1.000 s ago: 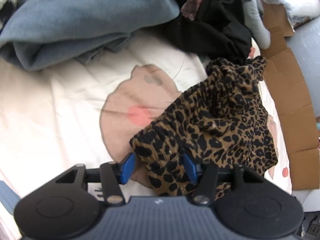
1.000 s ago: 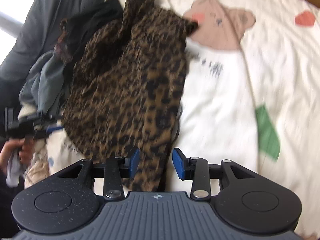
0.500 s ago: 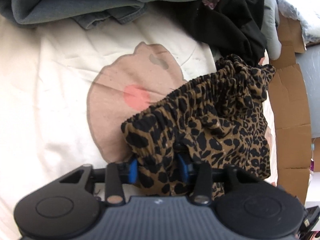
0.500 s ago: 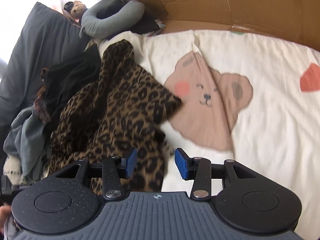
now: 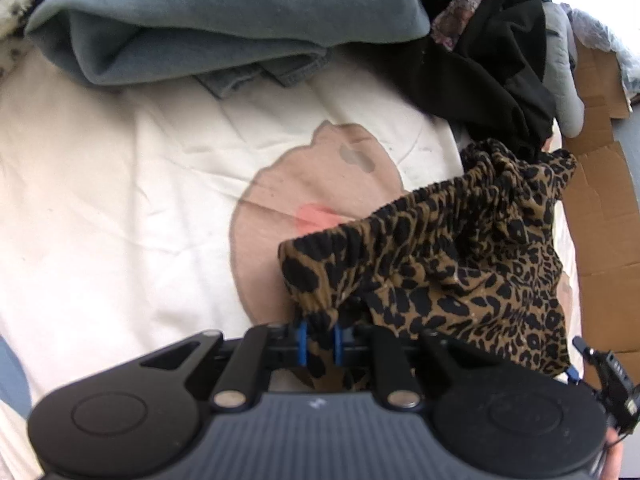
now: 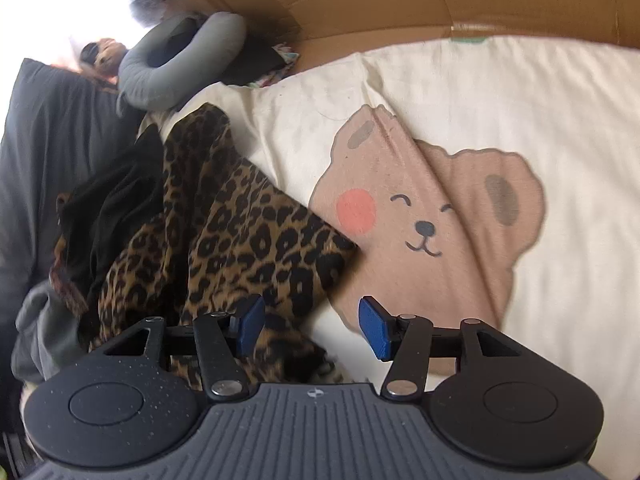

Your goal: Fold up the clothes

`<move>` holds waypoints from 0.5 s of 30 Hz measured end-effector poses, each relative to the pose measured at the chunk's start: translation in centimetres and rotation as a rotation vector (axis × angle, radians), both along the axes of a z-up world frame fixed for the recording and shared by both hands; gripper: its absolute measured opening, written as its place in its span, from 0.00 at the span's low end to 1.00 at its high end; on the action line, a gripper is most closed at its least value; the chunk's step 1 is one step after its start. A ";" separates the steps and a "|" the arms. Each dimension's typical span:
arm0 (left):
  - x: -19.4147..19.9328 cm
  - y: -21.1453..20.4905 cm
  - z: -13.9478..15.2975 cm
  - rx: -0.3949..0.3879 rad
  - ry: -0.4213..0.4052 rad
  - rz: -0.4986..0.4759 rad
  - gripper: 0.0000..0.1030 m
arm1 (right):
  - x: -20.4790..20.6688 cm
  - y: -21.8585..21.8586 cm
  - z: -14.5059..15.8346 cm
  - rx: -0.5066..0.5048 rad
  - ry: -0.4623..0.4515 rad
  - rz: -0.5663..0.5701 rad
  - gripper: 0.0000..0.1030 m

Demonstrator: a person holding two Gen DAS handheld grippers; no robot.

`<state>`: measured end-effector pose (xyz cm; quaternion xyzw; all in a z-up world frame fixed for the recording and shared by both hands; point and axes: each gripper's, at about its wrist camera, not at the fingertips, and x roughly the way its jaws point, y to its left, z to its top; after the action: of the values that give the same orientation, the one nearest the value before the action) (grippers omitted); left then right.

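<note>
A leopard-print garment with an elastic waistband lies bunched on a cream bed sheet printed with a bear. My left gripper is closing, its blue pads pinching a corner of the waistband. In the right wrist view the same leopard-print garment spreads across the left half, partly under a black garment. My right gripper hovers over the garment's lower edge, its jaws opening and wide apart; cloth lies under the left pad, and nothing is pressed between the pads.
A grey-blue sweatshirt and a black garment are piled at the far side. Brown cardboard stands along the bed edge. A grey curved pillow and a dark grey pillow lie beyond the clothes. The other gripper shows at right.
My left gripper's pads closed from wide apart onto the leopard waistband corner. My right gripper swept along the garment toward the bear print, and its jaws widened.
</note>
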<state>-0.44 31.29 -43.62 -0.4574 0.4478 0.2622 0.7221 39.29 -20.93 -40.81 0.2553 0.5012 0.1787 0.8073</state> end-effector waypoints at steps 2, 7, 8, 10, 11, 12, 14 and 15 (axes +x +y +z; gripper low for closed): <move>-0.2 0.1 0.2 0.017 0.006 0.006 0.12 | 1.0 0.4 -0.7 0.013 0.019 -0.014 0.58; -0.5 0.6 0.5 0.046 0.015 0.015 0.12 | 2.9 0.4 -2.5 0.085 0.078 -0.088 0.58; -0.6 0.7 0.6 0.045 0.014 0.015 0.12 | 3.3 0.4 -2.9 0.099 0.092 -0.097 0.58; -0.7 0.7 0.5 0.047 0.015 0.013 0.12 | 3.9 0.8 -3.3 0.121 0.106 -0.094 0.57; -0.8 0.6 0.5 0.048 0.015 0.013 0.12 | 4.1 1.0 -3.4 0.132 0.112 -0.092 0.57; -0.8 0.7 0.5 0.049 0.015 0.013 0.12 | 4.5 1.2 -3.5 0.134 0.116 -0.087 0.57; -0.7 0.4 0.5 0.053 0.017 0.012 0.12 | 5.0 1.6 -3.7 0.135 0.118 -0.085 0.55; -0.6 0.3 0.5 0.053 0.018 0.010 0.12 | 5.2 1.8 -3.8 0.136 0.119 -0.085 0.49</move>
<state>-1.05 31.62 -43.12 -0.4379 0.4446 0.2818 0.7288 44.54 -19.17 -44.61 0.3407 0.5237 0.1625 0.7637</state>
